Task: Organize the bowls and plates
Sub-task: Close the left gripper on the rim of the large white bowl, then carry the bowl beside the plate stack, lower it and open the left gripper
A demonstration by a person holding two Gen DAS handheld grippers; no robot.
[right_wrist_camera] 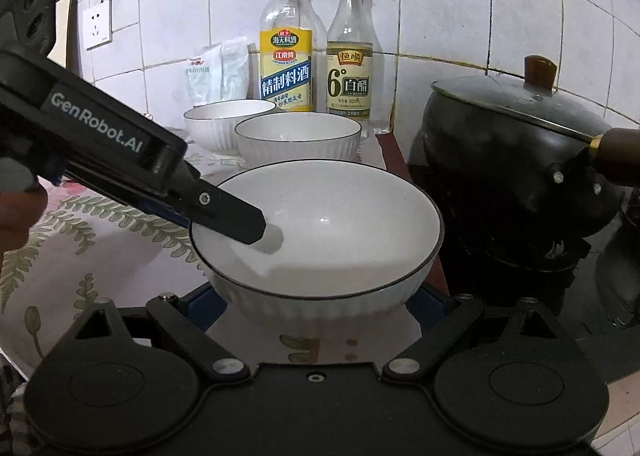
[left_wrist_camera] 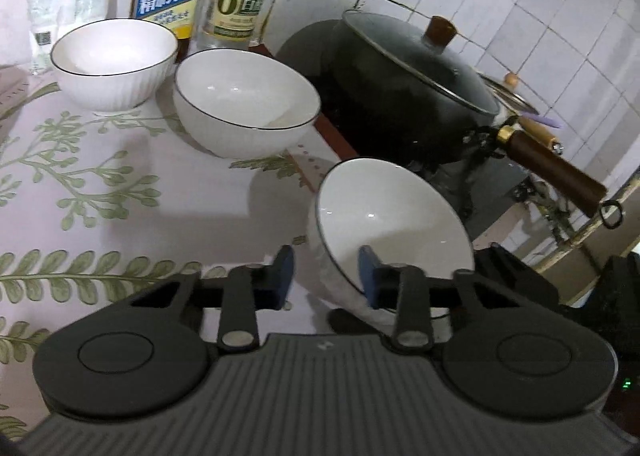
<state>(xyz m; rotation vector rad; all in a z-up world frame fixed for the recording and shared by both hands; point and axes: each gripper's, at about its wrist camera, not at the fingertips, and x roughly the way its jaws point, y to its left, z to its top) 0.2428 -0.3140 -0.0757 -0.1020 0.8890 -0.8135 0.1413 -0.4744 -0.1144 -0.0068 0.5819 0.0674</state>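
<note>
While my left claw (left_wrist_camera: 326, 272) pinches the near bowl (left_wrist_camera: 394, 223) by its left rim, one finger (right_wrist_camera: 236, 215) inside, my right claw (right_wrist_camera: 316, 302) grips its ribbed sides. That bowl sits near the right edge of the leaf-print cloth (left_wrist_camera: 100, 191), beside the black pot (left_wrist_camera: 404, 95); two more bowls (left_wrist_camera: 244, 103) stand far behind it.
</note>
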